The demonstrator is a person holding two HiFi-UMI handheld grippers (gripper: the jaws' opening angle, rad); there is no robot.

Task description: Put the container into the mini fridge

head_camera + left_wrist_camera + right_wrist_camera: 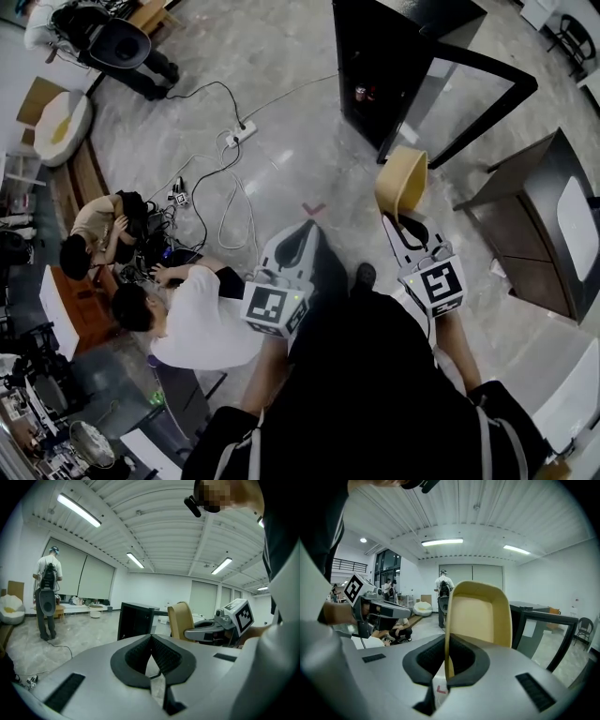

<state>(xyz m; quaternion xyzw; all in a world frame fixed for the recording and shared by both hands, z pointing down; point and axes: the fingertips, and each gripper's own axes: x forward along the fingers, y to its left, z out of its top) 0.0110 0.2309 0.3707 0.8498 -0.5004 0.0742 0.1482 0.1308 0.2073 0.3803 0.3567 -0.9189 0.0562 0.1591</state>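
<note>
The right gripper [448, 658] pinches the tan container [476, 616] by its side wall. The left gripper [151, 641] has its jaws closed together. The mini fridge [370, 47] stands open with two small items [361, 92] inside.

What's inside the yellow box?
Nothing that shows: the container has only its bare tan inside. The right gripper clamps one wall, and its jaws cover the lowest part there.
</note>
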